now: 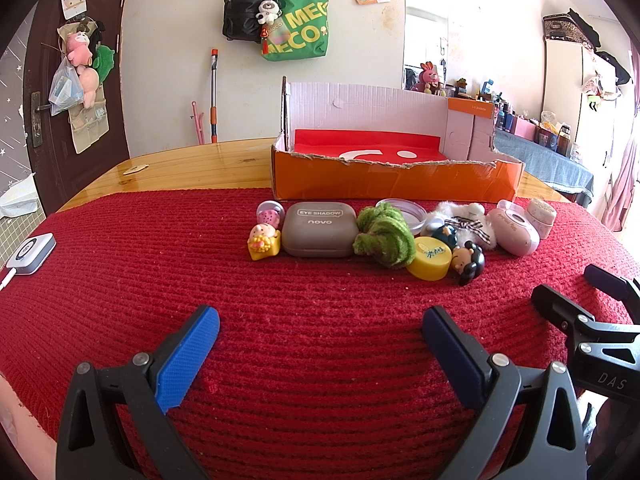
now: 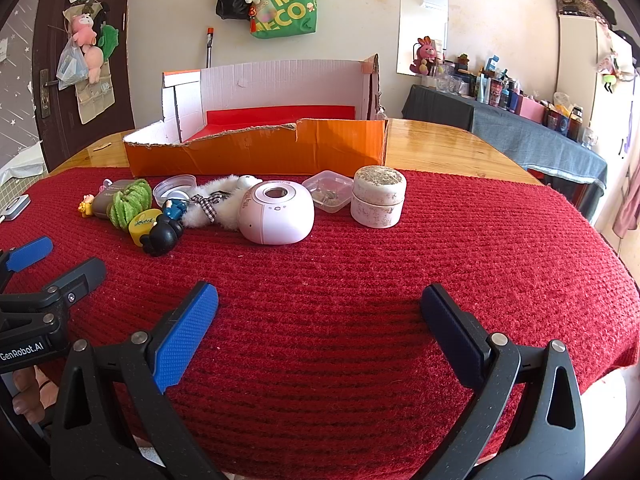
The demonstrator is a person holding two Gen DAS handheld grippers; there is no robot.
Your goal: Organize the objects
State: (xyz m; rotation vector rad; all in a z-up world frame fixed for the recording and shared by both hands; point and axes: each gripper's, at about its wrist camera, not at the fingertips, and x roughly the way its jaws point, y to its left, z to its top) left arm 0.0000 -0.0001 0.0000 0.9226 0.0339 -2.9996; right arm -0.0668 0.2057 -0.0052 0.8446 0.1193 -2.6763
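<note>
A row of small items lies on the red knitted cloth (image 1: 160,272) before an orange cardboard box (image 1: 396,184) (image 2: 256,156). From the left: a yellow baby figurine (image 1: 263,242), a grey eye-shadow case (image 1: 320,229), a green yarn piece (image 1: 384,236) (image 2: 129,204), a yellow jar (image 1: 430,258), a black-haired figurine (image 1: 468,264) (image 2: 162,236), a white fluffy toy (image 2: 218,204), a pink round device (image 2: 276,214), a clear plastic box (image 2: 328,192) and a white speckled jar (image 2: 378,196). My left gripper (image 1: 320,330) and right gripper (image 2: 320,306) both hover open and empty, short of the row.
A white-and-blue gadget (image 1: 32,254) lies at the cloth's left edge. The wooden table (image 2: 448,148) extends beyond the cloth. Bags hang on the far wall, and a cluttered side table (image 2: 540,120) stands at the right. The right gripper's body shows at the left wrist view's right edge.
</note>
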